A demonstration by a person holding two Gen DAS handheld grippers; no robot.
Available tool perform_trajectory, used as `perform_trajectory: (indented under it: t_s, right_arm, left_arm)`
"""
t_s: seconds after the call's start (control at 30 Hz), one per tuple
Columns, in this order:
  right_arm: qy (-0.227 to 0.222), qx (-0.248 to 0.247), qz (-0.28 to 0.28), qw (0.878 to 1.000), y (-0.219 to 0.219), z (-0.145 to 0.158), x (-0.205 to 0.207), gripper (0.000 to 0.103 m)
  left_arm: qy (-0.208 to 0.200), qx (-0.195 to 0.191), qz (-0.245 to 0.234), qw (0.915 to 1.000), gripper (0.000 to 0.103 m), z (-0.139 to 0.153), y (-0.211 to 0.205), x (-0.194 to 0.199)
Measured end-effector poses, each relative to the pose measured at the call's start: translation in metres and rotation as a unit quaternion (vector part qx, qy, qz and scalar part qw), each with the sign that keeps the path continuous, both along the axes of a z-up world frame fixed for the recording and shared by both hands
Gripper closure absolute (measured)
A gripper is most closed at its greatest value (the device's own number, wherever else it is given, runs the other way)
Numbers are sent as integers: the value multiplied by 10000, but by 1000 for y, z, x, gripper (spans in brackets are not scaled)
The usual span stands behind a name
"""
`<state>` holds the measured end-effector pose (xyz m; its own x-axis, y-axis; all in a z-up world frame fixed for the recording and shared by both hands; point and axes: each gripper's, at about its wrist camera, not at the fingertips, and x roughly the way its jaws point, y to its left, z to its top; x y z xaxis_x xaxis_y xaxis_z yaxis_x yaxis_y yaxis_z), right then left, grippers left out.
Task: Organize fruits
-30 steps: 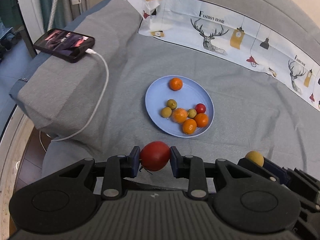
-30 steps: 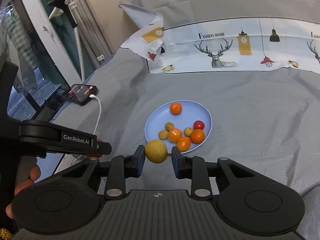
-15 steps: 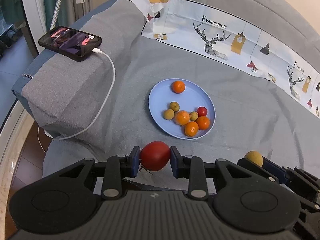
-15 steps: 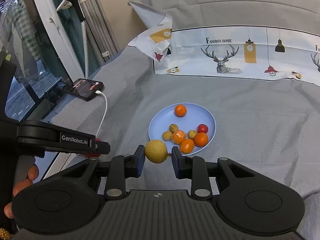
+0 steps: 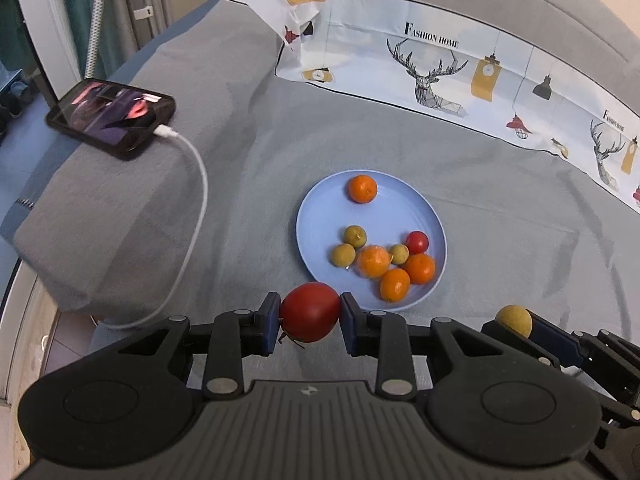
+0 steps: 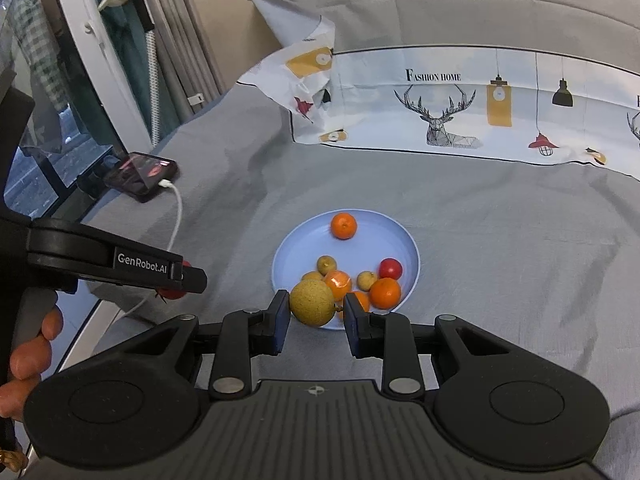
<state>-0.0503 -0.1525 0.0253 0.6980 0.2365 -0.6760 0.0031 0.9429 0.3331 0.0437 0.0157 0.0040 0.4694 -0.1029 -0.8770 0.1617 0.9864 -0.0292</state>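
A light blue plate lies on the grey bed cover and holds several small fruits: oranges, yellow-green ones and a small red one. The plate also shows in the right wrist view. My left gripper is shut on a red tomato, held just short of the plate's near rim. My right gripper is shut on a round yellow fruit over the plate's near edge; this fruit also shows at the right of the left wrist view.
A black phone with a white charging cable lies on a grey pillow at the left. A printed pillowcase lies behind the plate. The bed edge and floor are at the far left.
Both grippers have moved forward toward the plate with their fruits still held. The plate looks nearer in both views.
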Motion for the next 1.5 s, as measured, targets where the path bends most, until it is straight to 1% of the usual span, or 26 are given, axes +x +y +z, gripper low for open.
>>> perform_trajectory:
  t_s: [0.3, 0.47, 0.67, 0.97, 1.03, 1.07, 1.1, 1.13, 1.17, 1.23, 1.3, 1.4, 1.5]
  right_arm:
    - [193, -3, -69, 9998, -13, -23, 45, 73]
    - [184, -144, 44, 9997, -14, -38, 70, 73]
    - [390, -231, 149, 9989, -15, -63, 104, 73]
    - [637, -370, 291, 9969, -14, -97, 141, 73]
    - [684, -330, 356, 9965, -13, -101, 146, 72]
    - [704, -315, 417, 9961, -12, -104, 149, 71]
    - [714, -309, 475, 9958, -11, -105, 151, 61]
    - [723, -316, 542, 9954, -10, -107, 153, 47]
    - [714, -336, 585, 9952, -10, -107, 155, 41]
    - [690, -413, 537, 9953, -10, -106, 154, 24]
    - [705, -434, 391, 9958, -14, -102, 150, 17]
    - [769, -332, 295, 9960, -19, -95, 137, 13]
    - [836, -285, 173, 9959, -19, -87, 121, 9]
  left_arm:
    - [250, 101, -86, 9996, 68, -25, -19, 50]
    - [385, 179, -87, 9991, 68, -41, -29, 79]
    - [520, 264, -65, 9983, 68, -60, -39, 111]
    - [708, 437, -121, 9965, 68, -89, -52, 140]
    - [682, 450, -203, 9965, 55, -92, -54, 142]
    - [598, 431, -246, 9970, 34, -90, -54, 142]
    - [507, 414, -251, 9975, 7, -89, -53, 142]
    - [404, 397, -229, 9981, 0, -86, -53, 141]
    - [266, 351, -200, 9988, 0, -82, -51, 139]
    - [252, 348, -274, 9987, 0, -79, -50, 137]
    - [372, 378, -273, 9982, 0, -78, -48, 134]
    - [472, 366, -234, 9979, 0, -74, -43, 124]
    - [488, 463, -178, 9976, 0, -67, -37, 108]
